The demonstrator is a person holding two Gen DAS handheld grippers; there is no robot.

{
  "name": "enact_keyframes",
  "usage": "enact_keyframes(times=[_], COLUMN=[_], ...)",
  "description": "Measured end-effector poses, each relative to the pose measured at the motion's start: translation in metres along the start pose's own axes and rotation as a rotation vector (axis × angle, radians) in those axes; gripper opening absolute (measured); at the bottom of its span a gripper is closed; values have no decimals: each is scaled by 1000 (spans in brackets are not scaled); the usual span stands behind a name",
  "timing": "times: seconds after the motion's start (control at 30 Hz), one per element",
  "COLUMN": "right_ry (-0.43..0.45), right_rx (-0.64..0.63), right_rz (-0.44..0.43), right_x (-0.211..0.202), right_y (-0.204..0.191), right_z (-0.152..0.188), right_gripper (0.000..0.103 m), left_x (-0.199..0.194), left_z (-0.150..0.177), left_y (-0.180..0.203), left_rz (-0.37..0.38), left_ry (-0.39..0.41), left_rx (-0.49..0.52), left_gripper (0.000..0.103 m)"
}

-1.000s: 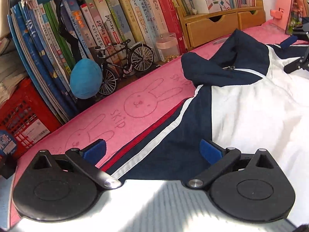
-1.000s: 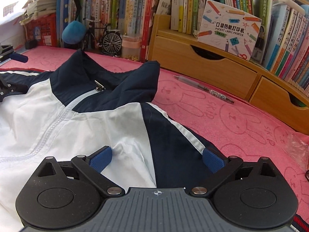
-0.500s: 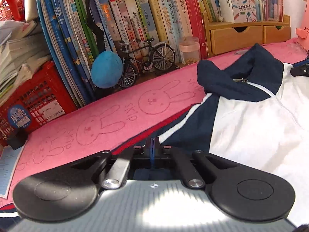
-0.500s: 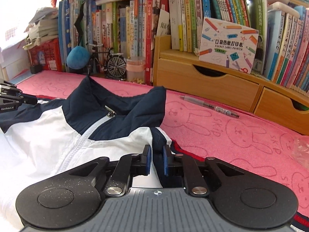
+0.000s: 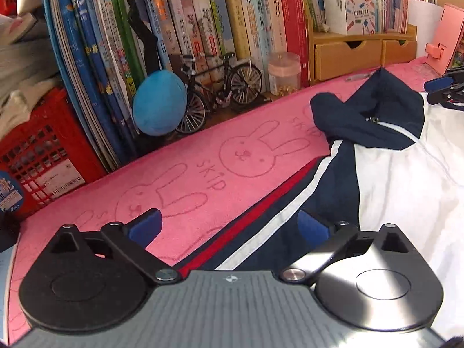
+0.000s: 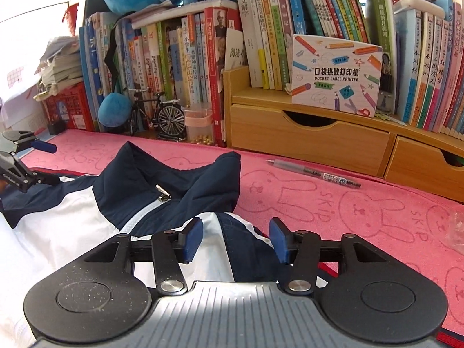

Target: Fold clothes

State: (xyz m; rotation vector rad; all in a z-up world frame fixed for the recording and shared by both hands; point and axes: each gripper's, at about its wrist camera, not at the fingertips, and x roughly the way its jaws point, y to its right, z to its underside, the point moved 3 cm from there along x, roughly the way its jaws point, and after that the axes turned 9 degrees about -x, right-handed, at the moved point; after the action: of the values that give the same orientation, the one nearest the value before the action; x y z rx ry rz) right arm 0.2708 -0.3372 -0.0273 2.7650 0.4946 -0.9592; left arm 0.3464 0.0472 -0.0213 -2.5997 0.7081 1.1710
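Note:
A navy and white jacket [image 5: 391, 188] with a red and white shoulder stripe lies flat on the pink bunny-print mat [image 5: 203, 159], its collar [image 6: 174, 174] toward the books. My left gripper [image 5: 229, 226] is open over the jacket's left shoulder edge, one finger above the mat and one above navy cloth. Over the other shoulder, my right gripper [image 6: 236, 240] is open, with the jacket [image 6: 72, 226] below and between its fingers. Nothing is held. Each gripper also shows in the other's view: the right gripper [image 5: 443, 90] and the left gripper [image 6: 23, 162].
Books line the back. In front stand a model bicycle [image 5: 220, 92], a blue plush ball [image 5: 159, 101], a pink jar [image 5: 283, 72] and a red crate [image 5: 37, 156]. A pen [image 6: 313, 172] lies before the wooden drawer unit [image 6: 307, 142]. Crinkled plastic [image 6: 456, 232] sits far right.
Both grippers were open a second ago, shut on the jacket's shoulders half a second ago, and are open again. The collar area sits slightly bunched and shifted.

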Motion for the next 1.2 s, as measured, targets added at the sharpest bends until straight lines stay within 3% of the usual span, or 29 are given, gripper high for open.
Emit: enact_keyframes(times=[0.03,0.1,0.13,0.2,0.23,0.27,0.33,0.37,0.4,0.53,0.57,0.6,0.67,0.73,0.8,0.9,1.0,1.1,1.2], right_ry=[-13,-39,-49,-67,-73,-78,-77,-63,-45,-10,-25,-44,-86,-81,-66,-45,-23,-67,-81], right_rx=[-4,-5,-5,-8,-11,-16,-34,-40,-45,-55,-64,-69,-76,-74,-70,-65,-59,-55,-111], right_rz=[-9,-33,-46,-62,-62,-65,-78,-93,-112,-141,-107,-71,0,31,55,91,127,132,173], right_x=[3,8,11,15,17,19,18,15,11,1,4,7,16,20,23,27,32,59,72], right_y=[-1,-3,-4,-7,-9,-11,-15,-17,-18,-22,-22,-23,-23,-22,-22,-21,-19,-19,-26], right_z=[2,4,5,8,9,10,12,12,12,8,8,8,11,6,0,-10,-19,-20,-17], right_gripper=[66,79,81,82,82,82,82,82,82,79,69,41,8,7,5,5,6,6,7], left_x=[4,9,12,6,1,-2,-8,-11,-15,-19,-16,-14,-9,-7,-11,-9,15,47,52], left_z=[-1,-1,-1,4,6,9,16,20,26,48,45,41,33,24,16,-4,-11,1,7], left_y=[-8,-8,-7,2,8,13,29,37,50,90,86,81,71,66,67,55,42,40,45], left_rz=[64,89,93,111,104,92,10,-35,-118,-275,-292,-306,-321,-322,-356,-397,-431,-488,-545], left_ry=[-26,-38,-42,-9,5,17,28,34,48,132,137,139,148,169,223,260,210,119,124], left_rx=[-70,-73,-63,-38,-35,-35,-33,-32,6,216,200,172,110,65,111,94,65,127,182], left_gripper=[103,103,102,77,69,51,29,9,5,3,3,3,3,3,3,3,3,4,8])
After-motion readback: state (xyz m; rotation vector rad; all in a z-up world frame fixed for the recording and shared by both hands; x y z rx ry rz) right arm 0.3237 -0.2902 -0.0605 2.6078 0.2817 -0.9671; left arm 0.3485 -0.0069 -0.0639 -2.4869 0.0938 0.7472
